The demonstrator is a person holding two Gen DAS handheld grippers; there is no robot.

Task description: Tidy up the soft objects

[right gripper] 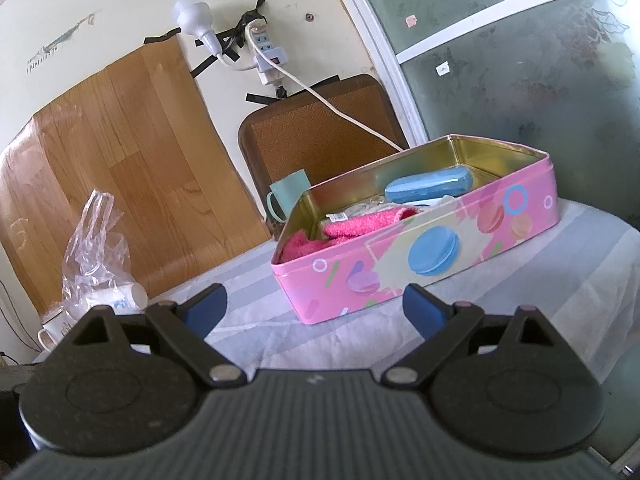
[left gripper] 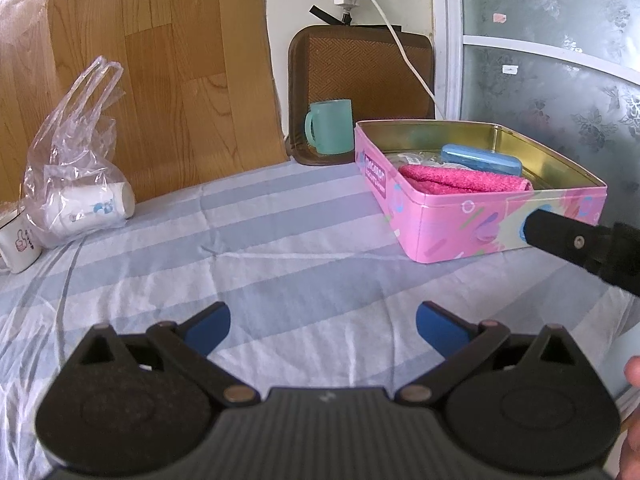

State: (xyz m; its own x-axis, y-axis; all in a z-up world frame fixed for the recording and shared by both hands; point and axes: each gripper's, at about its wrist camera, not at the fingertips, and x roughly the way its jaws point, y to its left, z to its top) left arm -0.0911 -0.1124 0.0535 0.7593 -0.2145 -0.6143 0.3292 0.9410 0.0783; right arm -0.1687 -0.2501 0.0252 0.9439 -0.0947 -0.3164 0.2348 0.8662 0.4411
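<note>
Your left gripper (left gripper: 323, 322) has wide fingers and holds nothing above the table (left gripper: 280, 240). The pink towel (left gripper: 464, 179) lies in the tin (left gripper: 460, 236). It looks soft and light, so pinch a fold. Your right gripper (right gripper: 315, 307) is wide and empty too.

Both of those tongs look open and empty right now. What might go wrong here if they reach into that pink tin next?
Just guesses:
1. The pink towel lies against the blue case in the pink tin; pulling the towel may drag the case along.
2. The tin may slide on the loose striped cloth if bumped.
3. The right tongs sit near the tin's corner; the left tongs could clash with them.
</note>
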